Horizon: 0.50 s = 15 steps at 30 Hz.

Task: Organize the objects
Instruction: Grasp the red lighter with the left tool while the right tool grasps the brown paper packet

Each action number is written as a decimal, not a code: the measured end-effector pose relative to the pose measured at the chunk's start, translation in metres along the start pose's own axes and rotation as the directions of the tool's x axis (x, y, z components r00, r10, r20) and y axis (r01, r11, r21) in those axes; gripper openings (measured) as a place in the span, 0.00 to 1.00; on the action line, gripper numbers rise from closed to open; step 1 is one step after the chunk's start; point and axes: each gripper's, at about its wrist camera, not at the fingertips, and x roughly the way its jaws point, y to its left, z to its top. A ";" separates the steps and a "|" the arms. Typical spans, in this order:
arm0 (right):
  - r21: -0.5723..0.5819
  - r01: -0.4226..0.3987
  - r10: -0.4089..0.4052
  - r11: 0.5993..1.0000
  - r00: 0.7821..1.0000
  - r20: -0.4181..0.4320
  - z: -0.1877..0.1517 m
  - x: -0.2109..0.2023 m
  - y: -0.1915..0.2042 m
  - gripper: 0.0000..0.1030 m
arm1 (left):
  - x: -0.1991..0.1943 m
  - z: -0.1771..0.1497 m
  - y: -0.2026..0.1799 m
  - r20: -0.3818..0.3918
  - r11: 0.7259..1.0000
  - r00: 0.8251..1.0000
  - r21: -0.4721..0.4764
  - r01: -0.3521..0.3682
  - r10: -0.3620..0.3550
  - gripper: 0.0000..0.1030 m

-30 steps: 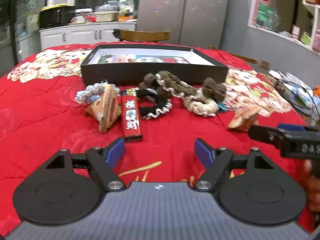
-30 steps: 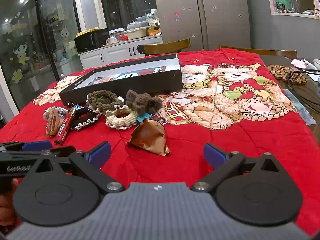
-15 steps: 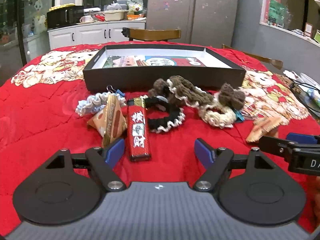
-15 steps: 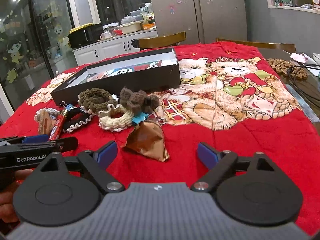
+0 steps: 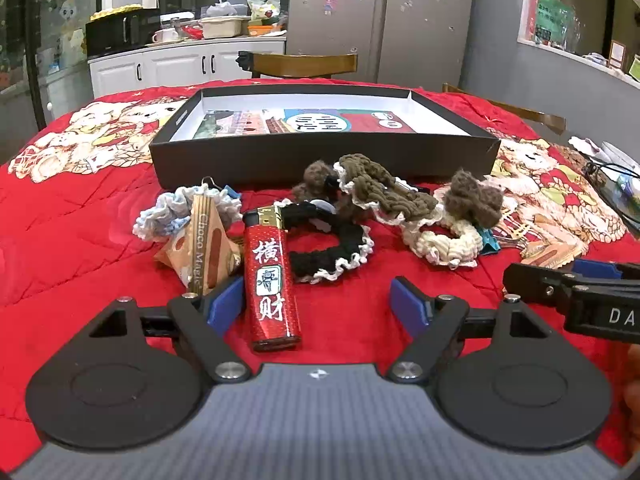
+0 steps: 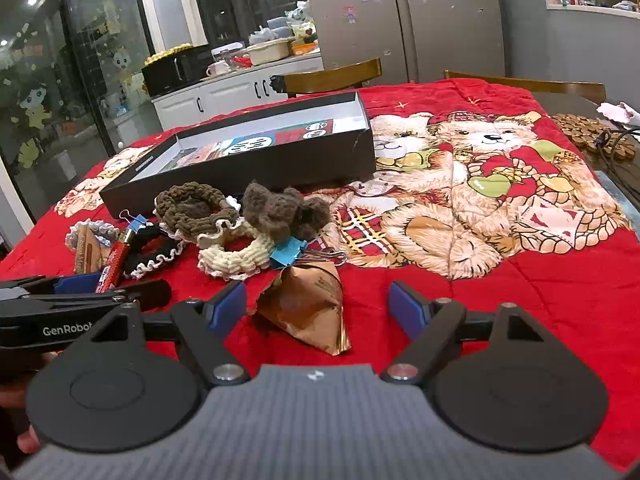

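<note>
Sorting barely begun — black box holds only printed insert (no loose items visible), scrunchies, clips, packets heaped in front. Left gripper spread around red lighter, unclamped; right gripper closing toward brown packet — not gripped yet.

Red lighter with white characters, black box, red bear-print blanket.
</note>
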 end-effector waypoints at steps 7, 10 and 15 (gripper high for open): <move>0.001 -0.014 0.014 1.000 1.000 0.005 0.000 -0.001 0.000 0.65 | -0.001 -0.001 -0.001 0.010 1.000 1.000 0.005 0.009 -0.009 0.52; 0.007 -0.017 0.017 1.000 1.000 0.007 0.000 -0.002 -0.001 0.59 | -0.003 -0.001 0.000 0.016 1.000 1.000 0.000 0.001 -0.001 0.32; 0.015 -0.013 0.012 1.000 1.000 0.010 -0.001 -0.003 -0.003 0.46 | -0.006 -0.002 0.000 0.019 1.000 1.000 -0.007 0.002 -0.002 0.29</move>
